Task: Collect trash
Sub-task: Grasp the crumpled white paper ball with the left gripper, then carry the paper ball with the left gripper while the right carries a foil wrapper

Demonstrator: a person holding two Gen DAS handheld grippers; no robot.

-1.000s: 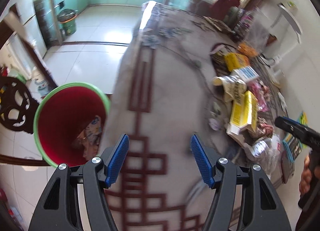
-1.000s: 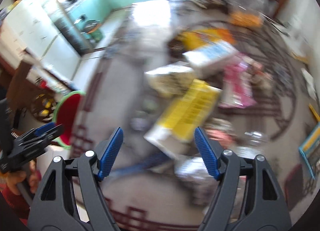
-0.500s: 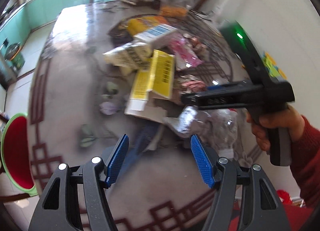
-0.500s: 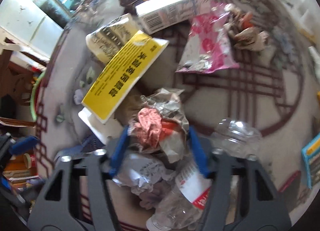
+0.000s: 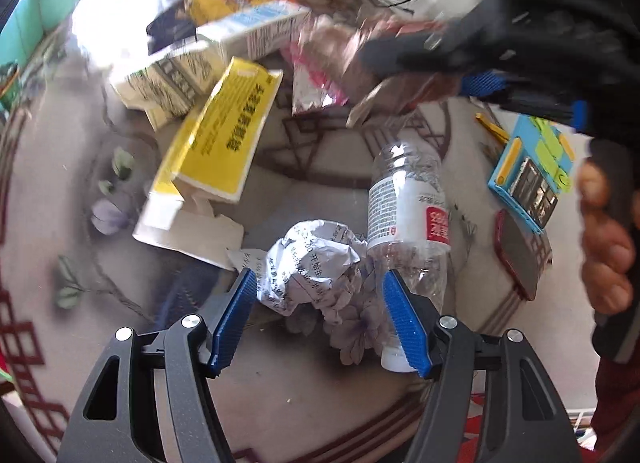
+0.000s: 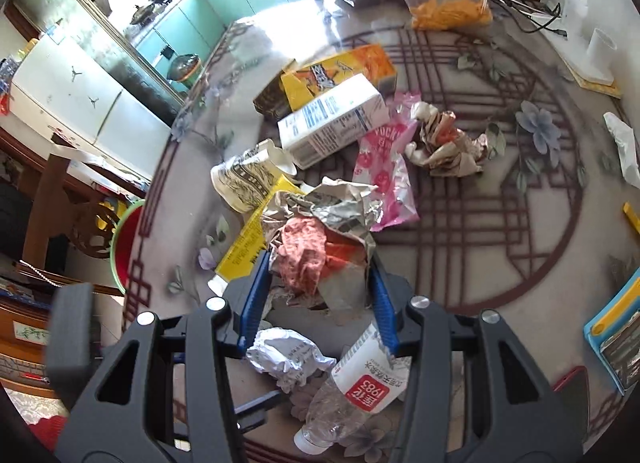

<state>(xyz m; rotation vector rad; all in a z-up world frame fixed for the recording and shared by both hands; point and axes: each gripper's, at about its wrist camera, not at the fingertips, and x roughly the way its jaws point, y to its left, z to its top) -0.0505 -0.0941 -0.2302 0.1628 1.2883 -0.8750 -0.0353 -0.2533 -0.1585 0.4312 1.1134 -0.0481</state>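
right hand-held gripper (image 6: pixel 316 295) closing on crumpled wrapper (image 6: pixel 320 239), now lifted | left hand-held gripper (image 5: pixel 316 319) spread, brought around paper ball (image 5: pixel 316 263) | two pickups underway

cartons (image 6: pixel 334 125): 4 | bottle (image 6: pixel 352 395): 1 | crumpled wrappers (image 6: pixel 320 247): 3 | pink packet (image 6: pixel 384 171): 1

The right gripper (image 6: pixel 316 299) is seen pointing down at the counter (image 6: pixel 480 263), its jaws closing on a crumpled wad of foil and red wrapper (image 6: pixel 320 239), which is pressed by both blue pads (image 6: pixel 253 299). Below it, toward 6 o'clock, a crumpled white paper ball (image 6: pixel 288 355) and a crushed clear bottle (image 6: pixel 352 395) with a red label are lying. A yellow box (image 6: pixel 248 239) is partly covered at 9 o'clock of the wad. At 12 o'clock, a pink wrapper (image 6: pixel 384 175) and a white carton (image 6: pixel 332 123) are found. A red bin with a green rim (image 6: pixel 126 247) is visible past the counter edge at 9 o'clock.
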